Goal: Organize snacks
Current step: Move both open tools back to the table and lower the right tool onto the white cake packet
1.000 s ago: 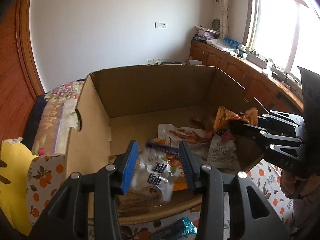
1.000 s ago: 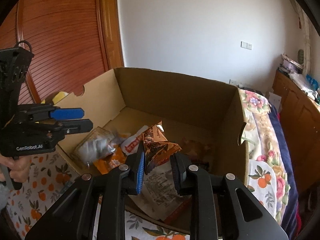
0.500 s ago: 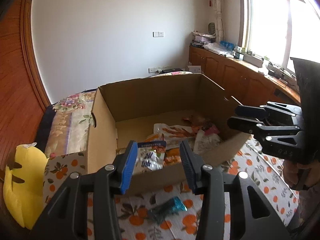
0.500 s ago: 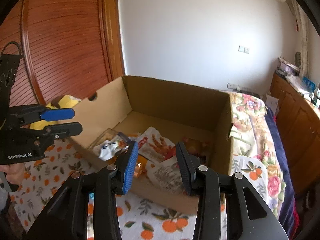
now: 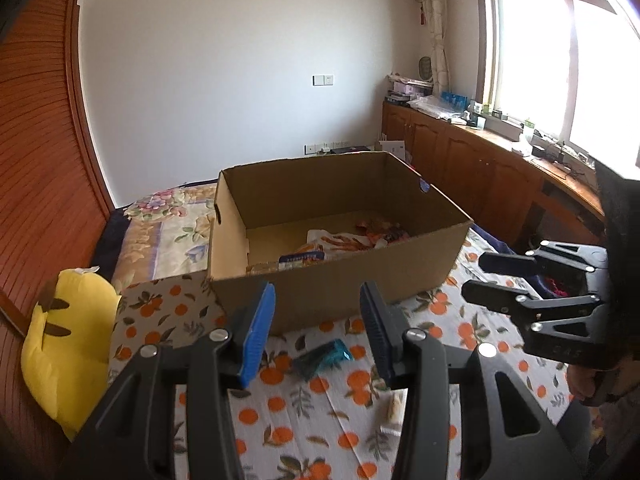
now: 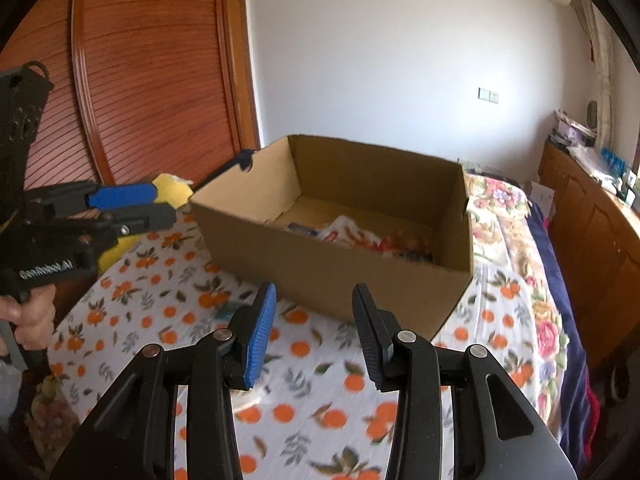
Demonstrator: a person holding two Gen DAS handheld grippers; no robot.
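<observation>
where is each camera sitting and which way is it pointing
Left wrist: sits on the left gripper, looking forward and down at the cardboard box and a teal packet on the orange-print cloth; the right gripper shows at right.
Right wrist: sits on the right gripper, facing the same box; the left gripper and a hand show at left.
Shared: box, cloth, yellow plush, both open grippers.

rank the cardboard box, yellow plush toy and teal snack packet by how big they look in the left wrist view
1. cardboard box, largest
2. yellow plush toy, partly cut off by the picture's edge
3. teal snack packet, smallest by far
</observation>
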